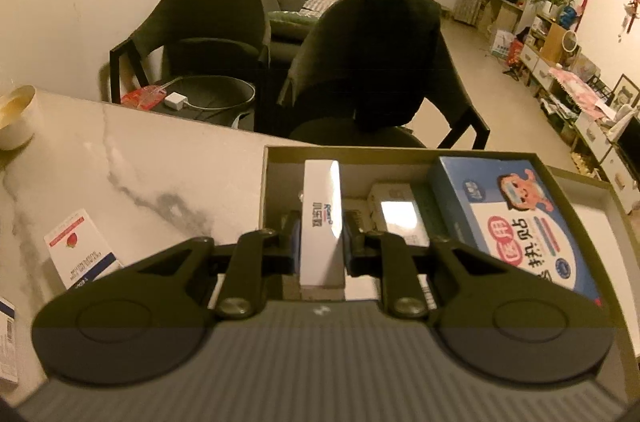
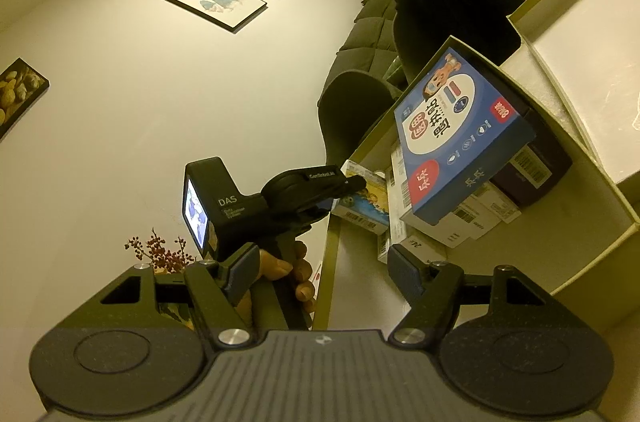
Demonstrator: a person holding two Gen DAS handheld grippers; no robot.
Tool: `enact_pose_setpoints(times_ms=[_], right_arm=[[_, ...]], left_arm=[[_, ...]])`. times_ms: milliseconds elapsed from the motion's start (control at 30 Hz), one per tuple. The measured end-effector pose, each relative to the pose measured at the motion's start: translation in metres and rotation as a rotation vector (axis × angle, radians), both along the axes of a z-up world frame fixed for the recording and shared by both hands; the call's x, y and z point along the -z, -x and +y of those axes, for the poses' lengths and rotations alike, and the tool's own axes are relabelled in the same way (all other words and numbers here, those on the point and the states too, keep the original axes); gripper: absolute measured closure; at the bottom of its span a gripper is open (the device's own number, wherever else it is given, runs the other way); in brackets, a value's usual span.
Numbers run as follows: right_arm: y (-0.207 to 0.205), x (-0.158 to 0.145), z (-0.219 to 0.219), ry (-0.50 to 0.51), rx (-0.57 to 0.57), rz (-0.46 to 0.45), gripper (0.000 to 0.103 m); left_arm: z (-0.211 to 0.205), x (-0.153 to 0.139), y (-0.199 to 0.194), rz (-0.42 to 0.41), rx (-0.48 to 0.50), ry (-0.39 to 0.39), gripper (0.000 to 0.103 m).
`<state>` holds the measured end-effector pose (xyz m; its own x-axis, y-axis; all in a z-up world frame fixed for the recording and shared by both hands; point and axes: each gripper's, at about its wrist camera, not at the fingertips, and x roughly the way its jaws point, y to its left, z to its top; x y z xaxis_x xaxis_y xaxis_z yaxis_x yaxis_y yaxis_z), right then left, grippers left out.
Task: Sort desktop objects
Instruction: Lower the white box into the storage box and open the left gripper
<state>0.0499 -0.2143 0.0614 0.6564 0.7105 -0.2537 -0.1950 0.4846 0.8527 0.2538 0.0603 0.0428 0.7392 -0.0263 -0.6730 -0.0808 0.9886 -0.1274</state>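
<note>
Left wrist: left gripper (image 1: 322, 242) clamping white box (image 1: 323, 222)

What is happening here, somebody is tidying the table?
Yes. A person sorts small boxes into a shallow open box on the marble table. The left claw is shut on a narrow white box, held over the open box, where a blue box with a cartoon already lies. The right claw is open and holds nothing. Another white box lies on the table.

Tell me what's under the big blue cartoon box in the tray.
Under the blue cartoon box lie white barcoded cartons and a dark box; whatever sits deeper in the cardboard tray is covered.
</note>
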Motion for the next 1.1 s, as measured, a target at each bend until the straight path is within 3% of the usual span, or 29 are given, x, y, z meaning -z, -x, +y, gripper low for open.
enact_pose_setpoints(times_ms=[200, 433, 900, 1100], right_arm=[[0.002, -0.001, -0.001, -0.004, 0.000, -0.005, 0.028], [0.004, -0.001, -0.001, -0.010, -0.002, -0.008, 0.028], [0.007, -0.003, -0.006, -0.004, 0.010, -0.009, 0.028], [0.006, -0.002, -0.004, -0.005, 0.007, -0.007, 0.028]], left_arm=[[0.003, 0.000, -0.004, 0.028, -0.002, 0.058, 0.082], [-0.001, 0.002, -0.006, 0.035, 0.002, 0.053, 0.081], [0.025, -0.005, 0.006, -0.008, -0.052, 0.251, 0.085], [0.022, 0.001, 0.001, 0.004, -0.048, 0.287, 0.084]])
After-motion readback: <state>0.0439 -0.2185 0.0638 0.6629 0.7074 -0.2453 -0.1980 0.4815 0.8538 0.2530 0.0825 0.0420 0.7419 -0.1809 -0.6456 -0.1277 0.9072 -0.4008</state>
